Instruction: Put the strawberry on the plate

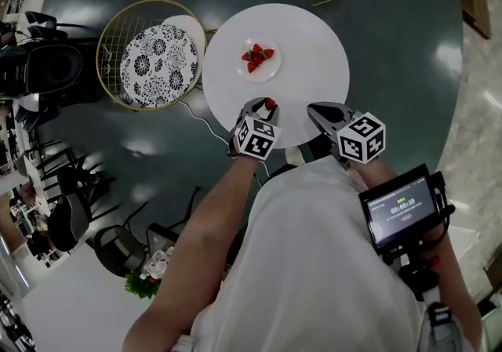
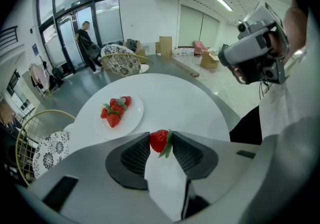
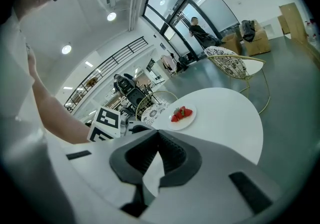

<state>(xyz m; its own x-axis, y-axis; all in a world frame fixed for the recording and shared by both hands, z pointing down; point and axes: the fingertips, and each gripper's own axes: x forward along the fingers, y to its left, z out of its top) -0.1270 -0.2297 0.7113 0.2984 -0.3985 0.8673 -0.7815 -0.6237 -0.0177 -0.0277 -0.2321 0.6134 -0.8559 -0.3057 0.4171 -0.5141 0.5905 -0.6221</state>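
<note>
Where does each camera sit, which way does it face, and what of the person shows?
Head view: on the head, looking down at table, plate; arms, shirt, left tongs, right tongs show.
Left gripper view: on left tongs, toward plate; held strawberry, shirt show.
Right gripper view: on right tongs, shut, toward plate; left forearm shows.
Shared: the plate, in all three.

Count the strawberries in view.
5: one strawberry held in the left gripper; what looks like four strawberries piled on the white plate. The pile may hide another.
</note>
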